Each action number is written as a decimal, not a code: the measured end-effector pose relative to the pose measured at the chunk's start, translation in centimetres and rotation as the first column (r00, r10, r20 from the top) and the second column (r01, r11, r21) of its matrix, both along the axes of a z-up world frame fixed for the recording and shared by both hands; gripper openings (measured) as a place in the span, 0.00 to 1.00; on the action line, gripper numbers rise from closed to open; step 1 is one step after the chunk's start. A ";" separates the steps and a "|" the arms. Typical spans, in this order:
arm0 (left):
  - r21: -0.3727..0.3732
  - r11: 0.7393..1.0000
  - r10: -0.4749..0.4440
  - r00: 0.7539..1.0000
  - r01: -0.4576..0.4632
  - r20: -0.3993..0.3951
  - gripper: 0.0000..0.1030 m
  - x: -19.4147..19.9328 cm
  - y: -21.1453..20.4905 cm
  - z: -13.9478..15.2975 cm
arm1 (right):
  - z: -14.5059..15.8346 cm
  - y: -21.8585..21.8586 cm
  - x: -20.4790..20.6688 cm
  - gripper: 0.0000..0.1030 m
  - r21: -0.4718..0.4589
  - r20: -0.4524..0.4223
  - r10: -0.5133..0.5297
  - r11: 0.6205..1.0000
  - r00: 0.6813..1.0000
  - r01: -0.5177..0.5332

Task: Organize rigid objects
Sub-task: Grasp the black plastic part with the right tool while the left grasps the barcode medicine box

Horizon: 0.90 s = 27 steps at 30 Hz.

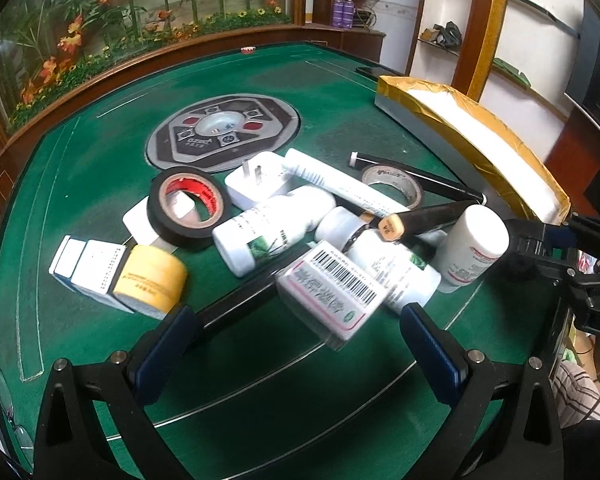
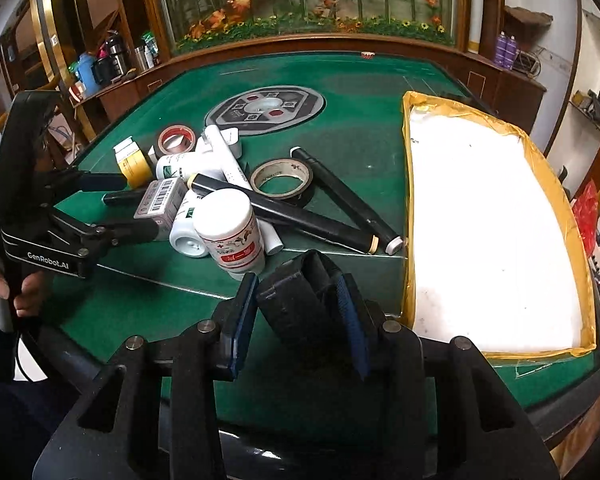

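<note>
Bottles, tape rolls, boxes and pens lie heaped on the green table [image 2: 340,92], left of the yellow-rimmed tray [image 2: 407,184], whose white floor is bare.

The left gripper [image 1: 296,324] stands wide open, with the barcoded box [image 1: 332,288] between its blue pads; the box is blurred, and contact cannot be told. The box looks like light, stiff card, best pinched across its flat long sides.

The right gripper [image 2: 300,320] is closed on a black block [image 2: 296,300], rough-looking and probably easy to hold.

At about 12 o'clock from that gripper stands the red-labelled bottle [image 2: 230,228], upright at the near edge of the heap. Its smooth round plastic would likely slip or roll, so a hold across the body below the cap seems safest.

The pens [image 2: 308,216] are thin, hard and apt to roll. The tape rolls [image 2: 282,178] are rigid rings, easiest taken across the wall. The yellow tape roll [image 1: 150,278] sits at 10 o'clock from the left gripper.

Much of the heap overlaps, so what lies under the white bottles [image 1: 268,228] is hidden. Label print is too small to read. The tray's near right corner is cut off in the left view.
</note>
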<state>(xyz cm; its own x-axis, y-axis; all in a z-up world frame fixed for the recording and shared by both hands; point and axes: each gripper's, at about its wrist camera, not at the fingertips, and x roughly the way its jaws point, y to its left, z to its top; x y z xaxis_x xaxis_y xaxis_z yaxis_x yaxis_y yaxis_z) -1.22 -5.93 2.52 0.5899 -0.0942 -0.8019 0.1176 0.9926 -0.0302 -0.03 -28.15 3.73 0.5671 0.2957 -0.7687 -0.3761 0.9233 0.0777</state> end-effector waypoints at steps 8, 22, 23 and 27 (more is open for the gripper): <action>0.039 0.999 -0.004 1.000 0.005 -0.014 0.99 1.5 -0.9 -0.7 | -0.4 -0.9 -0.1 0.39 0.019 0.003 -0.021 1.000 1.000 0.021; 0.120 0.993 -0.018 1.000 0.020 -0.020 0.86 1.8 -2.3 -1.6 | -0.4 -0.5 -0.3 0.39 0.040 0.003 0.000 0.999 1.000 0.000; 0.124 0.992 -0.021 1.000 0.023 -0.017 0.85 1.7 -2.4 -1.5 | -0.3 -0.3 -0.4 0.39 0.033 0.003 0.002 0.999 1.000 -0.002; 0.140 0.990 -0.023 1.000 0.023 -0.006 0.78 1.6 -2.7 -1.4 | -0.3 0.0 -0.4 0.39 0.021 0.001 0.001 1.000 1.000 -0.001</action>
